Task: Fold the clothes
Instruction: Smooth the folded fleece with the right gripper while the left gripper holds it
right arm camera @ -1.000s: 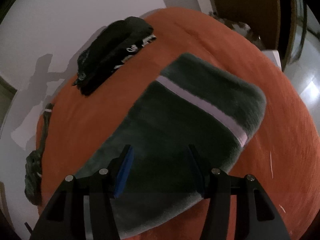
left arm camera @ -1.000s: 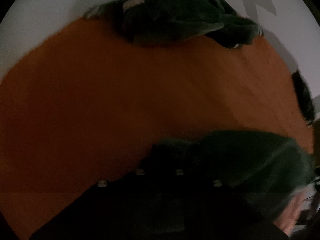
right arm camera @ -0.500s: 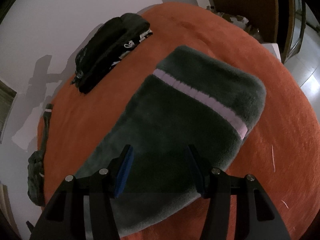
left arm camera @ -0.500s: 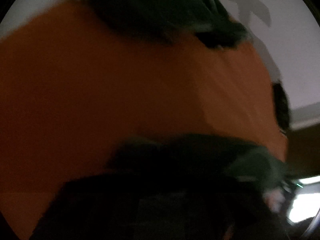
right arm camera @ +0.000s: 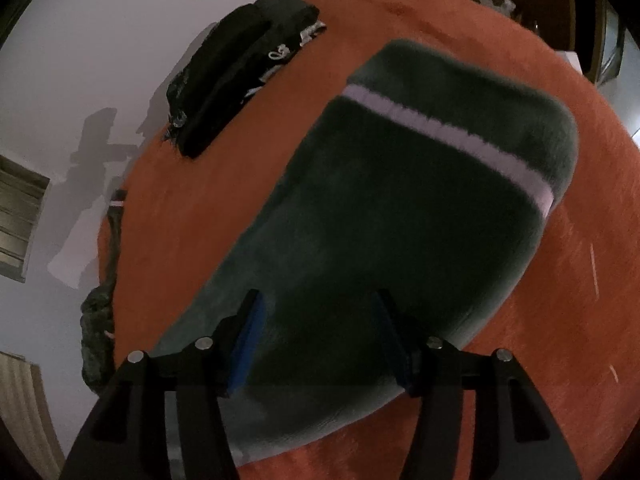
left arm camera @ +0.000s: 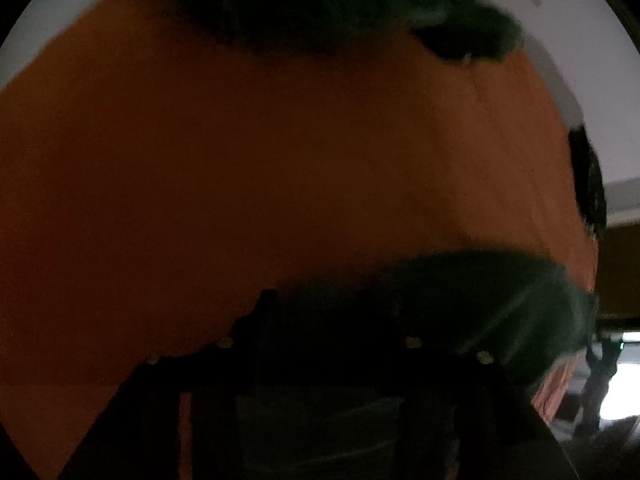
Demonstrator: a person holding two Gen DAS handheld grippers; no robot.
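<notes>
Compared with a second ago, the right wrist view sits closer over the dark green fleece garment [right arm camera: 400, 220], which fills more of that picture; its pale stripe [right arm camera: 448, 132] lies nearer the middle. In the left wrist view the left gripper's [left arm camera: 332, 320] dark frame shows further apart than before, where it was pinched together on fleece.

The garment lies folded flat on the orange bedcover [right arm camera: 580, 320], its striped end at the far right. The right gripper [right arm camera: 320, 320] hovers over the near end, jaws spread and widening a little, blue pads [right arm camera: 250, 340] clear of the cloth on both sides. The left gripper's jaws are drawing together; the picture is too dark and blurred to tell whether they press the green edge [left arm camera: 500, 292] lying across them.

A black folded garment [right arm camera: 236, 84] rests at the far left edge against the white wall [right arm camera: 100, 40]. A crumpled green piece [right arm camera: 96, 320] hangs off the left edge of the cover; the left view shows a similar dark heap [left arm camera: 340, 4] at the far edge. Nothing lies between the grippers and the fleece.

The fleece is thick and fuzzy with rounded corners; the cover has a short nap.
</notes>
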